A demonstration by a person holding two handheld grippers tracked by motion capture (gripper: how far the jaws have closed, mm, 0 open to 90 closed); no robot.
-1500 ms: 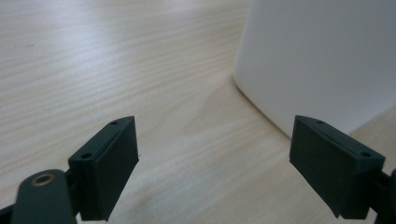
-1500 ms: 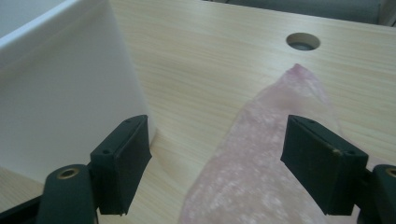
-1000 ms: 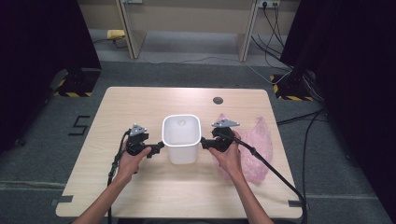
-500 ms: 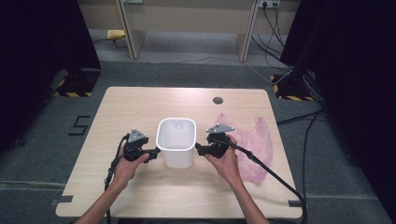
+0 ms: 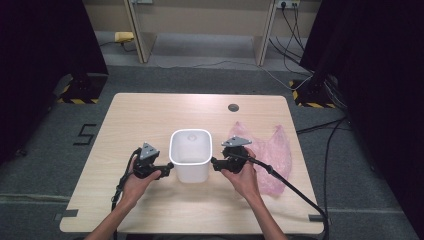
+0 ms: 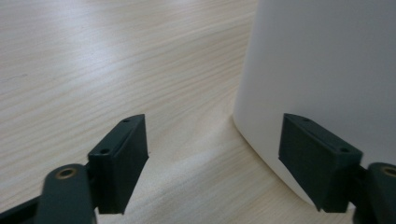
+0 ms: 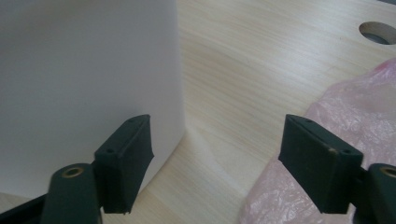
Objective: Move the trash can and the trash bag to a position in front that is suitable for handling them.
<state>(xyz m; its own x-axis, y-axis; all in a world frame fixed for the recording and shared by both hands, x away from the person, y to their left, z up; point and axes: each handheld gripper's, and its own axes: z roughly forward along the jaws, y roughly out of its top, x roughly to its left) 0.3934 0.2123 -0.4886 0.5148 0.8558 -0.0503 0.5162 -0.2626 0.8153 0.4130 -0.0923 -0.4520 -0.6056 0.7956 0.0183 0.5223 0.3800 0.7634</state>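
Observation:
A white plastic bin (image 5: 190, 155) stands upright in the middle of the wooden table (image 5: 150, 115), and nothing shows inside it. My left gripper (image 5: 167, 166) sits low at the bin's left wall, jaws open and holding nothing. In the left gripper view the bin (image 6: 327, 70) rises just behind the left gripper's (image 6: 215, 163) right jaw. My right gripper (image 5: 214, 162) is open at the bin's right wall. The right gripper view has the bin (image 7: 84, 84) behind the right gripper's (image 7: 217, 163) left jaw. A crumpled pink plastic bag (image 7: 355, 107) lies by the other jaw.
The pink bag (image 5: 272, 152) is spread flat on the table's right part, under the right hand and cable. A round cable hole (image 5: 233, 107) sits at the table's far side. Black cables trail off the front edge. Bare wood lies to the left and far side.
The bin and both grippers have shifted a little toward the person's side of the table and slightly left. Both grippers stay open at the bin's sides.

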